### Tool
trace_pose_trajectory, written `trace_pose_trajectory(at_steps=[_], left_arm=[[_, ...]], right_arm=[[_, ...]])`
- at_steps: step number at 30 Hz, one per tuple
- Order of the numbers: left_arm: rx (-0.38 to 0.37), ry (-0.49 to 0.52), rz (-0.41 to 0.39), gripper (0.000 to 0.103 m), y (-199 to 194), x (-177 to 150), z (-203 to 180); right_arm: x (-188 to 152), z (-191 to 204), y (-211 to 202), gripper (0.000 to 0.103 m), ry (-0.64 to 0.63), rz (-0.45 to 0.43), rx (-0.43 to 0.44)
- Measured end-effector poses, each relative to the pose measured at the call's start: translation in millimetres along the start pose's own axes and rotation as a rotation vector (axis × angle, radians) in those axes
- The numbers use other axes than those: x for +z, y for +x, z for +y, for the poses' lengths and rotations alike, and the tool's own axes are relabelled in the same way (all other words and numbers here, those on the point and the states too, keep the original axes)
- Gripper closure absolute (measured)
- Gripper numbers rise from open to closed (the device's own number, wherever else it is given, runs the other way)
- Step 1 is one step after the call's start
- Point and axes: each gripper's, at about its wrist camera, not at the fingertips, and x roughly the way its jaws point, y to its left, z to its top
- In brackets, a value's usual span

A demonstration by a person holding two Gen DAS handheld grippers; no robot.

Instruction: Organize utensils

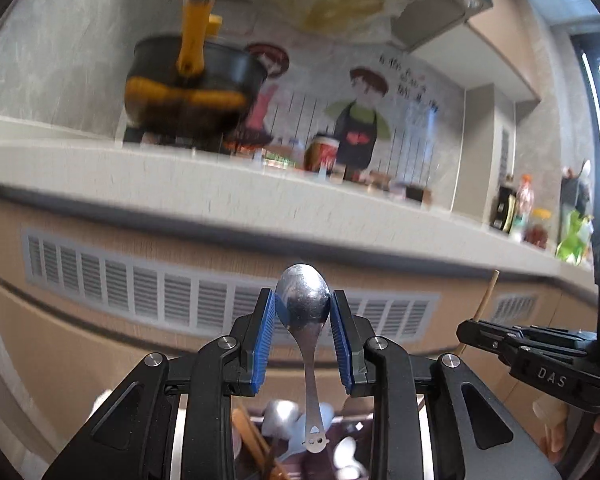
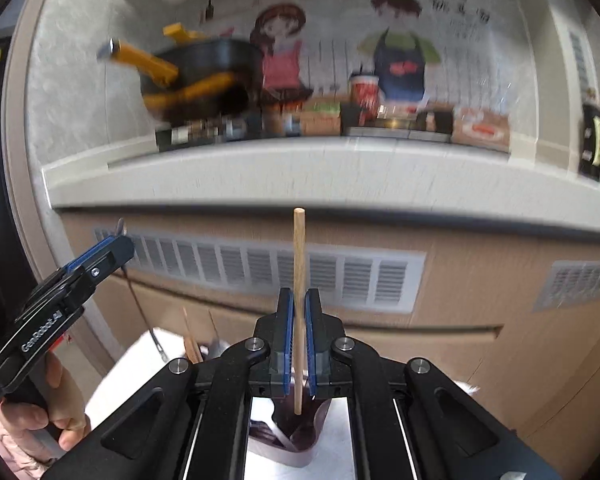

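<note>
A steel spoon [image 1: 305, 300] stands upright, bowl up, with my left gripper [image 1: 303, 304] shut on the sides of its bowl; its handle hangs down between the arms. A thin wooden chopstick [image 2: 299, 264] stands upright in my right gripper [image 2: 299, 304], which is shut on its lower part. Each gripper shows in the other view: the right gripper [image 1: 512, 344] at the right edge, the left gripper [image 2: 92, 264] at the left, held by a hand [image 2: 60, 412]. Below the jaws lies a dark holder [image 2: 300, 428] and more utensils [image 1: 284, 416], partly hidden.
A pale counter [image 2: 340, 176] runs across ahead, above beige cabinet fronts with white vent grilles [image 2: 260, 264]. A black pan with yellow handles [image 1: 188, 84], a red cup [image 1: 320, 152], boxes and bottles [image 1: 516, 208] stand on it. White cloth [image 2: 140, 360] lies below.
</note>
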Motion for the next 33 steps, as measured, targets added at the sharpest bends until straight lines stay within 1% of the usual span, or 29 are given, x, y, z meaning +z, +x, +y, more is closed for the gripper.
trace_pose_trajectory(at_steps=[4, 8, 10, 11, 12, 13, 15, 17, 19, 20, 21, 22, 23, 24, 25, 26, 28, 30, 31, 32, 33], left_arm=[[0.007, -0.008, 0.071, 0.074, 22, -28, 8], [0.013, -0.031, 0.153, 0.072, 34, -54, 16], [0.008, -0.048, 0.212, 0.065, 41, -66, 20], [0.009, -0.052, 0.24, 0.05, 42, -72, 20], [0.012, -0.052, 0.258, 0.044, 43, -76, 20], [0.017, -0.05, 0.272, 0.044, 42, -82, 20], [0.025, -0.049, 0.279, 0.044, 33, -87, 19], [0.033, -0.059, 0.279, 0.044, 17, -87, 18], [0.058, -0.057, 0.282, 0.038, -3, -86, 16], [0.077, -0.047, 0.283, 0.03, -16, -86, 13], [0.096, -0.033, 0.283, 0.024, -30, -86, 11], [0.11, -0.011, 0.282, 0.022, -44, -87, 7], [0.123, 0.007, 0.281, 0.02, -56, -89, 4], [0.138, 0.028, 0.281, 0.016, -71, -91, 1], [0.157, 0.049, 0.286, 0.014, -85, -95, -2], [0.174, 0.063, 0.291, 0.012, -95, -97, -5], [0.212, 0.084, 0.301, 0.009, -121, -105, -10], [0.236, 0.09, 0.312, 0.008, -147, -115, -15], [0.249, 0.092, 0.314, 0.008, -160, -120, -17], [0.259, 0.096, 0.313, 0.006, -170, -124, -18], [0.269, 0.102, 0.309, 0.003, -183, -131, -21]], right_arm=[[-20, 4, 25, 0.098, -0.01, 0.065, 0.002], [-39, 7, 43, 0.098, -0.007, 0.128, 0.02], [-50, 8, 53, 0.097, -0.008, 0.176, 0.03], [-54, 8, 58, 0.097, -0.006, 0.199, 0.033], [-60, 9, 64, 0.096, -0.003, 0.235, 0.042], [-66, 9, 70, 0.095, -0.003, 0.269, 0.055], [-76, 8, 77, 0.089, 0.01, 0.32, 0.072], [-83, 7, 76, 0.072, 0.024, 0.337, 0.076], [-89, 6, 64, 0.069, 0.039, 0.328, 0.076], [-91, 7, 53, 0.068, 0.044, 0.316, 0.076], [-93, 8, 41, 0.067, 0.046, 0.298, 0.071], [-94, 10, 28, 0.06, 0.045, 0.278, 0.064], [-96, 12, 14, 0.047, 0.043, 0.254, 0.057], [-98, 14, 1, 0.039, 0.043, 0.231, 0.049], [-102, 18, -16, 0.029, 0.042, 0.198, 0.037], [-107, 21, -32, 0.024, 0.039, 0.172, 0.027], [-114, 30, -55, 0.022, 0.033, 0.154, 0.016], [-124, 34, -77, 0.019, 0.055, 0.146, 0.011], [-128, 35, -87, 0.015, 0.074, 0.142, 0.009], [-129, 36, -93, 0.013, 0.092, 0.141, 0.007], [-135, 37, -102, 0.013, 0.105, 0.136, 0.0]])
